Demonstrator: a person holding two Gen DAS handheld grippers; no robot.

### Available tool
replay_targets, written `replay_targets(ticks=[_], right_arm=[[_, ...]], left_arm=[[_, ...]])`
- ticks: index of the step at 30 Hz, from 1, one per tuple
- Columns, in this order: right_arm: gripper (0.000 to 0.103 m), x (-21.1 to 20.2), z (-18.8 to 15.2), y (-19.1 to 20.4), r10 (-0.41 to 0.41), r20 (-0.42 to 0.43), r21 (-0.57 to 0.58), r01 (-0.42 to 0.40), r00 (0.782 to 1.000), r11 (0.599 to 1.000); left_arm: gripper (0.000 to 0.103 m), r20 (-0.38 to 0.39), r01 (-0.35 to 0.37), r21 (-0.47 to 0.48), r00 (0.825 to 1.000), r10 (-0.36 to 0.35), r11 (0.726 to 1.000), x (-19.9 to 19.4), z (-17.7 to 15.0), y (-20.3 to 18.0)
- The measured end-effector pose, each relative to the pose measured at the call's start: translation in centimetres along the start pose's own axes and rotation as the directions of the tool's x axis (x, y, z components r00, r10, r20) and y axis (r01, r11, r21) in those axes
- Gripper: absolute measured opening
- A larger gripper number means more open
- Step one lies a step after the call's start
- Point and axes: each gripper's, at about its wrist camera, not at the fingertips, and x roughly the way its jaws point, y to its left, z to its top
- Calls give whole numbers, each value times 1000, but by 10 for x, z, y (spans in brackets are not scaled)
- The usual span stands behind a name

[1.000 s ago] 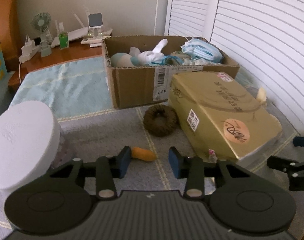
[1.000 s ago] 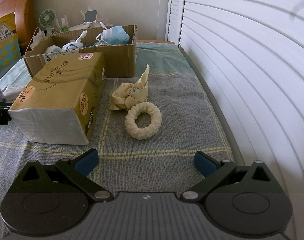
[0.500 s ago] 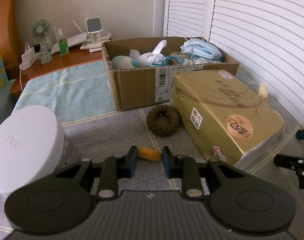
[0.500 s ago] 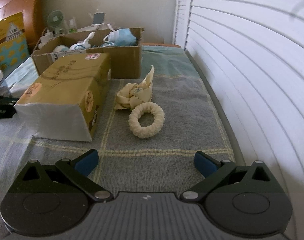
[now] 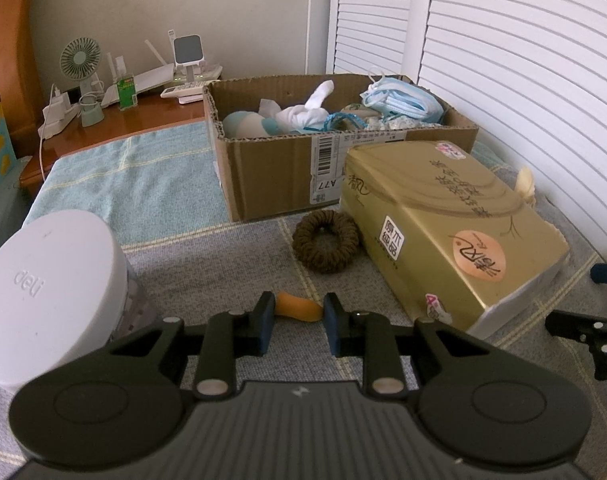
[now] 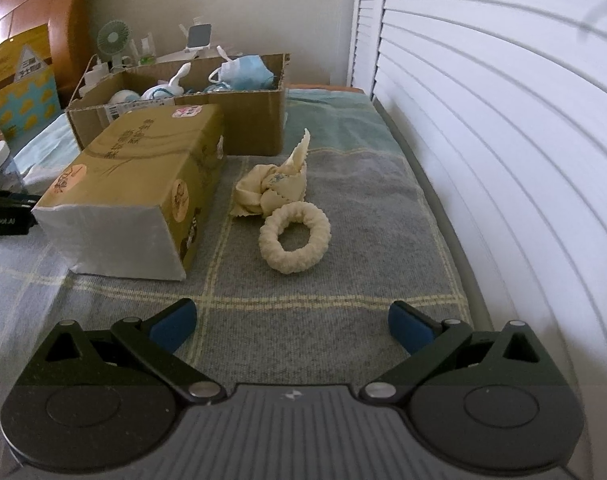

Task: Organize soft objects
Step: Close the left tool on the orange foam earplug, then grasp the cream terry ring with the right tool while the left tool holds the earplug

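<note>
My left gripper point(image 5: 297, 314) is shut on a small orange soft piece point(image 5: 297, 309) and holds it low over the grey cloth. A brown scrunchie point(image 5: 326, 241) lies just beyond it, in front of the cardboard box point(image 5: 271, 168) that holds socks and face masks. My right gripper point(image 6: 291, 322) is open and empty above the cloth. A cream scrunchie point(image 6: 294, 238) and a crumpled cream cloth point(image 6: 271, 188) lie ahead of it, right of the gold tissue pack point(image 6: 131, 184). The tissue pack also shows in the left wrist view point(image 5: 443, 216).
A white round container point(image 5: 51, 296) stands at the left. A nightstand point(image 5: 115, 120) with a fan and chargers is behind. White shutters point(image 6: 503, 140) run along the right edge of the bed. The cardboard box shows in the right wrist view point(image 6: 247, 120).
My left gripper's jaws have closed around the orange piece, and the gripper has lifted and tilted a little. My right gripper stays open and has shifted its view slightly.
</note>
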Motion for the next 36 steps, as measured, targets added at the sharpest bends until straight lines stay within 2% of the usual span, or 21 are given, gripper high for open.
replay_targets(ticks=[5, 9, 14, 18, 21, 26, 36], right_arm=[[103, 1, 5, 0, -6, -19, -5, 6, 1000, 1000], [103, 0, 11, -4, -47, 24, -15, 47, 999, 999], [102, 6, 23, -4, -59, 43, -30, 61, 997, 998], [103, 18, 23, -3, -59, -9, -27, 59, 998, 998], [103, 19, 21, -10, -29, -23, 30, 30, 999, 999], [103, 21, 25, -9, -39, -65, 33, 41, 997, 999], [103, 16, 13, -11, -37, 10, 16, 37, 999, 999]], left_arm=[[25, 0, 1, -1, 1000, -1, 1000, 0, 0, 0], [25, -1, 0, -2, 1000, 0, 1000, 0, 0, 0], [25, -1, 1, -3, 1000, -1, 1000, 0, 0, 0], [25, -2, 2, -6, 1000, -2, 1000, 0, 0, 0], [25, -3, 4, -8, 1000, -4, 1000, 0, 1, 0], [25, -2, 2, -6, 1000, -2, 1000, 0, 1, 1], [25, -1, 7, -3, 1000, -7, 1000, 0, 1, 1]])
